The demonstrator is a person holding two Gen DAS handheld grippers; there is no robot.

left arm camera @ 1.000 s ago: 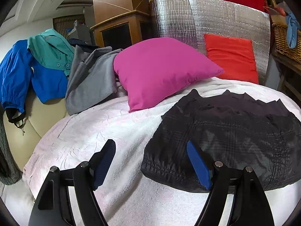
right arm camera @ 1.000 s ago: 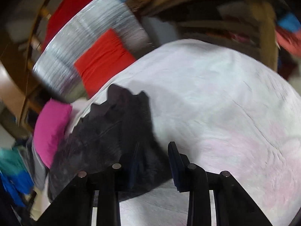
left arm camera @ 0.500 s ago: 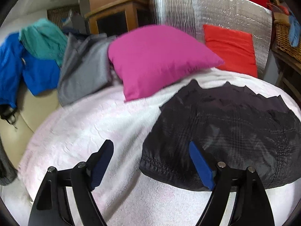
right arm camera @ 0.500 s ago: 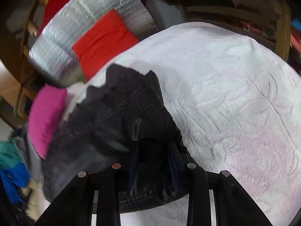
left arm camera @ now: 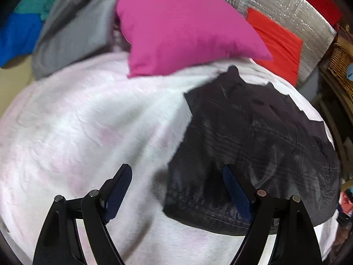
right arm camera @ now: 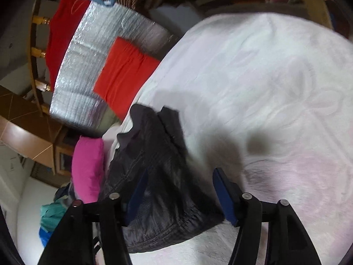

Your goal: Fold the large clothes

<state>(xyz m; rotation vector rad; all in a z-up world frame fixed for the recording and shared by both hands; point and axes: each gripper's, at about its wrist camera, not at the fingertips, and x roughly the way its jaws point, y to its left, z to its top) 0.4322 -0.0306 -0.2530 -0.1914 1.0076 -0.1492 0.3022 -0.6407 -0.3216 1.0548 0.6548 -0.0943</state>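
Observation:
A dark grey folded garment (left arm camera: 253, 145) lies on the white blanket (left arm camera: 88, 121) covering the bed. My left gripper (left arm camera: 176, 190) is open just above the garment's near left corner, its right finger over the cloth and its left finger over the blanket. In the right wrist view the same garment (right arm camera: 158, 187) lies between the fingers of my right gripper (right arm camera: 181, 192), which is open over its near right end. Neither gripper holds the cloth.
A magenta pillow (left arm camera: 183, 28) and a red cushion (left arm camera: 278, 42) lean against a silver foil panel (left arm camera: 286, 2) at the back. Grey, teal and blue clothes (left arm camera: 70, 26) hang at the back left. A wicker basket (left arm camera: 342, 66) stands at the right.
My right gripper has opened and let go of the garment's end it was shut on. My left gripper has moved in lower over the bed, staying open.

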